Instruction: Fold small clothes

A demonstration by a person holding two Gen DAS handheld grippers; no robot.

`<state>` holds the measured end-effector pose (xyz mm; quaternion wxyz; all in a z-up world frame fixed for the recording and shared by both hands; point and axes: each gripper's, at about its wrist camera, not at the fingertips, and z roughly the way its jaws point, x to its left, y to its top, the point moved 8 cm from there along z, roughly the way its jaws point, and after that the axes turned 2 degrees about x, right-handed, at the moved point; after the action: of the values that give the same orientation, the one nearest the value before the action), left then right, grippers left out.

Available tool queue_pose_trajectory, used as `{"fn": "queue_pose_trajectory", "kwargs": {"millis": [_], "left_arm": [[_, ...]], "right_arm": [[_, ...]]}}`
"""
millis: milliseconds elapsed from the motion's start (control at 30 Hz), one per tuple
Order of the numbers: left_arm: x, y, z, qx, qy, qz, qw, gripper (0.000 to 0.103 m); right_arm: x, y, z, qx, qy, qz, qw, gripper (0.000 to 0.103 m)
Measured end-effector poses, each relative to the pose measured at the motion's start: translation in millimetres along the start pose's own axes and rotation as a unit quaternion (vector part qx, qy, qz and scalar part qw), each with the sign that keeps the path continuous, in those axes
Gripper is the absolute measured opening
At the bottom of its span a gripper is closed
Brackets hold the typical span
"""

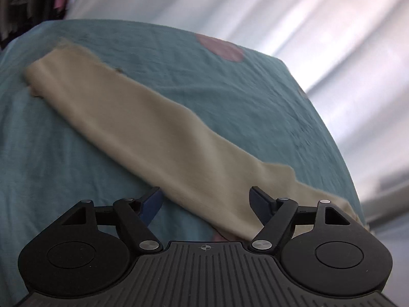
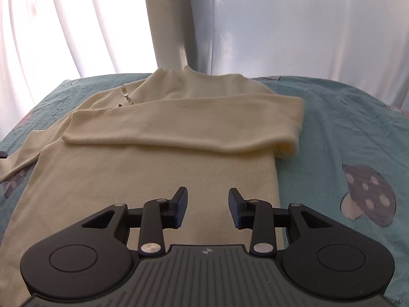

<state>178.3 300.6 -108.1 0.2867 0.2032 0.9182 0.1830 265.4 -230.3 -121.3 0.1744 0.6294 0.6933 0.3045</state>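
Observation:
A cream knit sweater (image 2: 143, 179) lies flat on the teal bedsheet (image 2: 340, 133). Its right sleeve (image 2: 184, 125) is folded across the chest. Its left sleeve (image 1: 143, 117) stretches out straight over the sheet in the left wrist view. My left gripper (image 1: 205, 199) is open just above that sleeve near its shoulder end, holding nothing. My right gripper (image 2: 207, 204) is open above the sweater's lower body, near its right edge, holding nothing.
The sheet (image 1: 64, 153) has mushroom prints (image 2: 368, 194) and a pink patch (image 1: 221, 47). White curtains (image 2: 76, 25) hang behind the bed. Hanging clothes (image 1: 30, 2) show at the far left. The bed edge (image 1: 340, 138) drops off on the right.

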Motion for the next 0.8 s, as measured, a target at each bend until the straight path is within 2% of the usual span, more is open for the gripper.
{"fn": "queue_pose_trajectory", "kwargs": {"millis": [100, 167, 233, 367, 433, 567, 667, 733, 800], "left_arm": [[45, 22, -9, -0.033, 0.030, -0.078, 0.9959, 0.073], [68, 31, -15, -0.051, 0.038, -0.108, 0.9921, 0.062], [81, 40, -15, -0.060, 0.031, -0.131, 0.9891, 0.052], [100, 52, -10, -0.077, 0.001, -0.191, 0.9786, 0.045], [108, 57, -7, -0.090, -0.008, -0.213, 0.9728, 0.037], [123, 66, -3, -0.111, -0.024, -0.257, 0.9596, 0.033], [128, 76, -1, -0.128, -0.015, -0.265, 0.9556, 0.027], [129, 80, 0, -0.129, -0.005, -0.257, 0.9578, 0.009], [122, 83, -2, -0.135, -0.009, -0.238, 0.9617, 0.009]], "right_arm": [[-4, -6, -7, 0.001, 0.001, 0.016, 1.000, 0.035], [-4, -6, -10, -0.001, 0.002, 0.022, 1.000, 0.036], [-4, -4, -12, -0.005, 0.005, 0.023, 1.000, 0.036], [-1, 0, -16, -0.011, 0.010, 0.024, 1.000, 0.037], [0, 1, -17, -0.013, 0.012, 0.024, 1.000, 0.039], [1, 2, -18, -0.012, 0.012, 0.023, 1.000, 0.040], [-1, 2, -18, -0.011, 0.009, 0.026, 1.000, 0.040], [-3, 2, -16, -0.010, 0.006, 0.029, 1.000, 0.040], [-4, 2, -15, -0.009, 0.004, 0.032, 0.999, 0.040]]}}
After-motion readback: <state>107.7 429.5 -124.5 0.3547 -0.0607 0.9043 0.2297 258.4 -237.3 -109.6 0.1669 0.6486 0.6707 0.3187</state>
